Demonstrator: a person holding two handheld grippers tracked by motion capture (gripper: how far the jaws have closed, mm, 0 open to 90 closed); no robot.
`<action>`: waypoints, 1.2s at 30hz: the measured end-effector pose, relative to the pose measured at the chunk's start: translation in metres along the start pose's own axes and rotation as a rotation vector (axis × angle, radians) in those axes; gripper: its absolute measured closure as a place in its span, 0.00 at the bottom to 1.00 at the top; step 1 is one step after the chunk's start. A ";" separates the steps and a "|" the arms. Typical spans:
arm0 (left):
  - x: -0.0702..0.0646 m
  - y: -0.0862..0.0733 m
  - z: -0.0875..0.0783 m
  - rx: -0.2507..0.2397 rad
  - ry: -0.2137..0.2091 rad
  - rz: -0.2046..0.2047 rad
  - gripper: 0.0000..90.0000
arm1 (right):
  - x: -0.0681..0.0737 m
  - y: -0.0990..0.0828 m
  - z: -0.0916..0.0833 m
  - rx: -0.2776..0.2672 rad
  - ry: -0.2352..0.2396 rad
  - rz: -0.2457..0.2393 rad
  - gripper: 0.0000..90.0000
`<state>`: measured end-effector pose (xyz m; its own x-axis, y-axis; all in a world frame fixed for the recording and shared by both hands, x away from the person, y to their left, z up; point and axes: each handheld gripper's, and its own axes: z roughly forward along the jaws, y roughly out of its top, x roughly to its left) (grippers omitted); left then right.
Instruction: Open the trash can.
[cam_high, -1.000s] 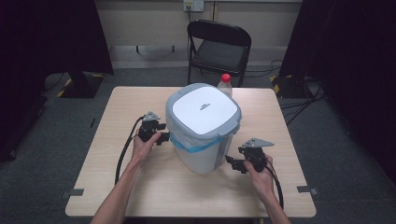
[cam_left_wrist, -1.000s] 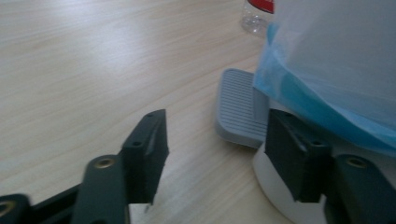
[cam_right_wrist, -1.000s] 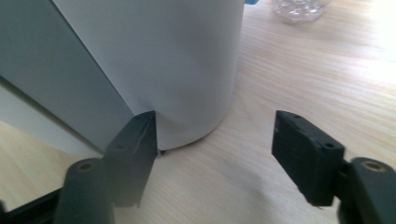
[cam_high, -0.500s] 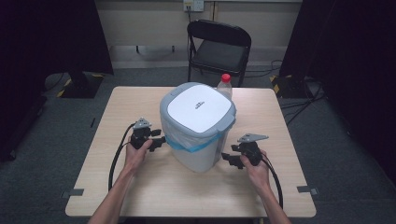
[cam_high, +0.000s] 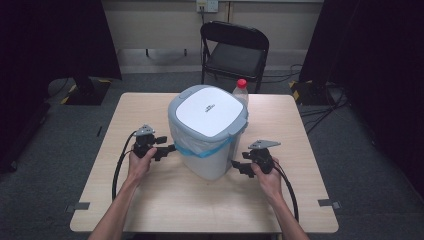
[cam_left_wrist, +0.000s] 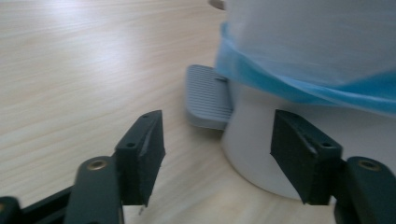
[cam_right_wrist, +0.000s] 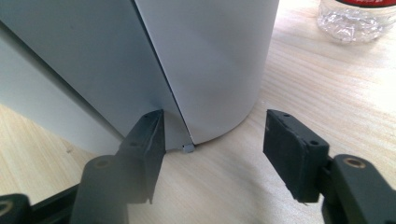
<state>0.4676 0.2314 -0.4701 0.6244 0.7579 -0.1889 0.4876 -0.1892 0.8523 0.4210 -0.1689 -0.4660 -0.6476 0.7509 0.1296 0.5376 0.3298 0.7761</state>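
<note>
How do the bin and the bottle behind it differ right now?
The bin is broad, white and grey, with a closed lid and a blue liner edge showing; the bottle is slim, clear plastic with a red cap. The bin stands mid-table between the left gripper and right gripper; the bottle stands behind it, apart from both. Both stand upright on the table.

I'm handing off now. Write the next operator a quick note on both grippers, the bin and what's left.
Left gripper: open, nothing between its fingers, at the bin's left side beside the blue bag edge and the grey pedal.
Right gripper: open, holding nothing, low at the bin's right side.
Bin: upright mid-table, lid shut, bag fitted; bottle behind it.
Done: both grippers flank the bin.
Left: probably grip or shift the bin; no hold yet.
</note>
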 end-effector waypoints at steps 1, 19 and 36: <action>0.000 0.000 0.000 0.000 0.000 0.000 0.43 | 0.000 0.000 -0.001 -0.001 -0.009 0.019 0.39; 0.004 0.019 0.036 0.027 -0.057 0.036 0.71 | 0.002 0.002 -0.006 -0.036 -0.040 0.083 0.36; -0.043 -0.041 -0.035 0.062 -0.055 0.074 0.63 | 0.014 0.017 0.016 -0.083 -0.097 0.087 0.58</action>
<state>0.3998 0.2282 -0.4796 0.6922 0.7050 -0.1545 0.4743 -0.2829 0.8337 0.4302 -0.1438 -0.4610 -0.5429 0.8278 0.1414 0.5402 0.2153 0.8135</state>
